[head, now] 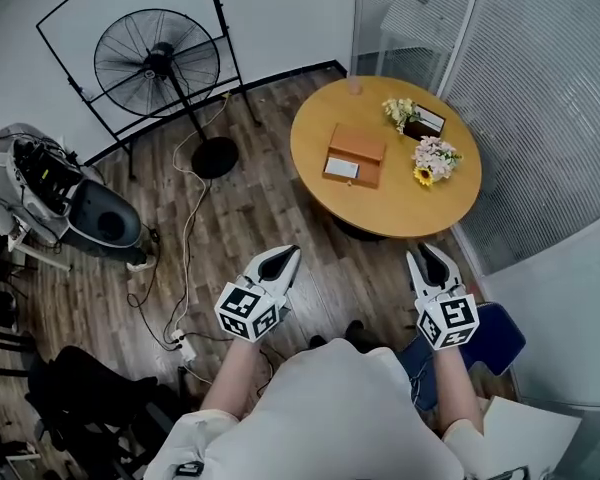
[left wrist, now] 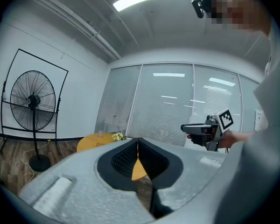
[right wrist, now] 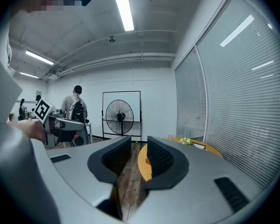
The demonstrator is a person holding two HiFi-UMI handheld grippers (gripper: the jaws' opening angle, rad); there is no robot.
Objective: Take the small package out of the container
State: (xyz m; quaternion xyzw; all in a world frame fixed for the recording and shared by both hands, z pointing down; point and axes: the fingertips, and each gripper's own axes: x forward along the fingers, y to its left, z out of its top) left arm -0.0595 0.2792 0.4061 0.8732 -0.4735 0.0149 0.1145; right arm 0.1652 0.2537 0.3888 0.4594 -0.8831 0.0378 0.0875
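A brown box (head: 355,155) with a white label on its lid lies on the round wooden table (head: 400,203), lid down; no small package shows. Both grippers hang over the floor short of the table, well apart from the box. My left gripper (head: 283,260) has its pads meeting at the tips with nothing between them (left wrist: 138,143). The right gripper (head: 427,257) stands open, a clear gap between its jaws (right wrist: 139,146) and nothing in it. The table edge (right wrist: 142,164) shows through that gap.
Flower bunches (head: 435,158) and a small frame (head: 427,120) sit on the table's far right. A standing fan (head: 158,63), a dark machine (head: 75,203) and loose cables (head: 185,238) occupy the floor at left. Glass walls with blinds (head: 550,118) close the right side. A person (right wrist: 77,108) stands at the back.
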